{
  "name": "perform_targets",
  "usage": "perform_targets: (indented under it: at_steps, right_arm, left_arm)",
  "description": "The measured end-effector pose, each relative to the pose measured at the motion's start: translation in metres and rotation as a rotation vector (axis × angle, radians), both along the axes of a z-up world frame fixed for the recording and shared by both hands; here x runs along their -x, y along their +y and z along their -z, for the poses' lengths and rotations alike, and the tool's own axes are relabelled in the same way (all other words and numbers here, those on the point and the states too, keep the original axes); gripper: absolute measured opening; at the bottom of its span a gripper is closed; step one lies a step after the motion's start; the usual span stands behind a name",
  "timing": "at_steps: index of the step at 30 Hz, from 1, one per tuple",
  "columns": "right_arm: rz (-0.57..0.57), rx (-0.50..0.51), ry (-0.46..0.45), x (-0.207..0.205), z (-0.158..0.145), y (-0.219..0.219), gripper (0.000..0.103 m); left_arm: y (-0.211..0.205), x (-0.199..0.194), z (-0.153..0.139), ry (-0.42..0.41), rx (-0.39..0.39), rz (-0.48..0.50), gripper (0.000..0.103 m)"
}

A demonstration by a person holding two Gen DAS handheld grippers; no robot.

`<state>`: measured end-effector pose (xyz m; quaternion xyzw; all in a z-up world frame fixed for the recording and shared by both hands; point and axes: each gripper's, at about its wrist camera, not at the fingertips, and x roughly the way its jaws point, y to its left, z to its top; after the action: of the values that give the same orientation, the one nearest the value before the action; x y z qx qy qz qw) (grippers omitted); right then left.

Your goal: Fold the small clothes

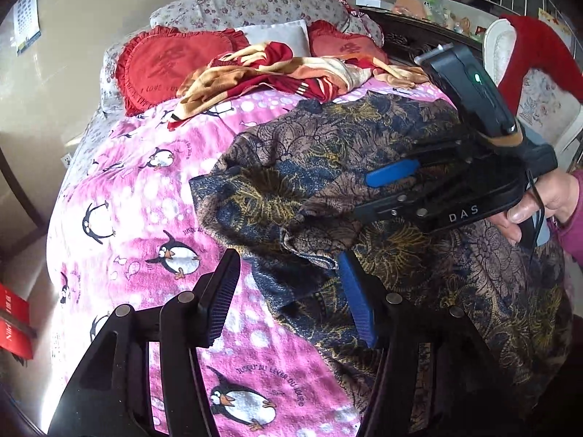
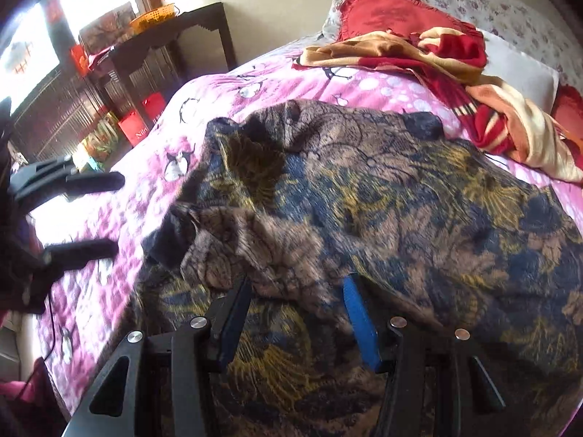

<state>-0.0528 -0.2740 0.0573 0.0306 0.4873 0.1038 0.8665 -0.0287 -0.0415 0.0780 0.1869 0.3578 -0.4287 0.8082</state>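
Observation:
A dark garment (image 1: 364, 131) printed with brown, blue and gold flowers lies crumpled on a pink penguin blanket (image 1: 145, 189). In the left wrist view my left gripper (image 1: 288, 255) stands open over the garment's near-left edge. One pad is over the blanket and the blue pad (image 1: 359, 302) is over the cloth, with nothing pinched. My right gripper (image 1: 364, 196), held by a hand (image 1: 539, 200), hovers open above the garment's right part. From the right wrist view the right gripper (image 2: 297, 284) is open over the garment (image 2: 364, 189), and the left gripper (image 2: 119, 213) is open at the far left.
Red heart cushions (image 1: 164, 65), a white pillow (image 1: 280, 34) and a rumpled red-and-tan cloth (image 1: 277, 73) lie at the head of the bed. A dark side table (image 2: 175, 32) and red boxes (image 2: 135, 123) stand beside the bed. A chair with a red garment (image 1: 535, 51) is at the far right.

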Motion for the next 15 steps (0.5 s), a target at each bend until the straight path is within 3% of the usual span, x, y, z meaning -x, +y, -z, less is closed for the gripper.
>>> perform_targets:
  at_steps: [3, 7, 8, 9, 10, 12, 15]
  right_arm:
    - [-0.031, -0.004, -0.016, -0.008, -0.006, 0.013, 0.051]
    - [-0.104, 0.064, -0.029, -0.029, -0.001, 0.038, 0.049]
    - [-0.124, 0.107, -0.026, -0.034, 0.004, 0.044, 0.027]
    - [-0.134, 0.149, -0.016, -0.039, 0.008, 0.048, 0.013]
    - [-0.114, 0.156, -0.008, -0.045, 0.005, 0.044, 0.004]
    - [-0.028, 0.064, -0.069, -0.045, -0.019, 0.024, 0.004]
    - [0.156, -0.012, -0.239, -0.022, -0.074, -0.011, 0.004]
  left_arm:
    - [0.000, 0.001, 0.003, 0.017, 0.002, -0.012, 0.057]
    - [0.003, -0.003, 0.005, 0.031, 0.009, -0.047, 0.057]
    - [0.004, -0.005, 0.004, 0.031, 0.010, -0.056, 0.057]
    - [0.007, -0.006, 0.003, 0.030, 0.013, -0.068, 0.057]
    - [0.010, -0.009, 0.001, 0.027, 0.019, -0.082, 0.057]
    - [0.017, -0.013, -0.003, 0.025, 0.035, -0.108, 0.057]
    - [0.024, -0.021, -0.004, 0.031, 0.059, -0.140, 0.057]
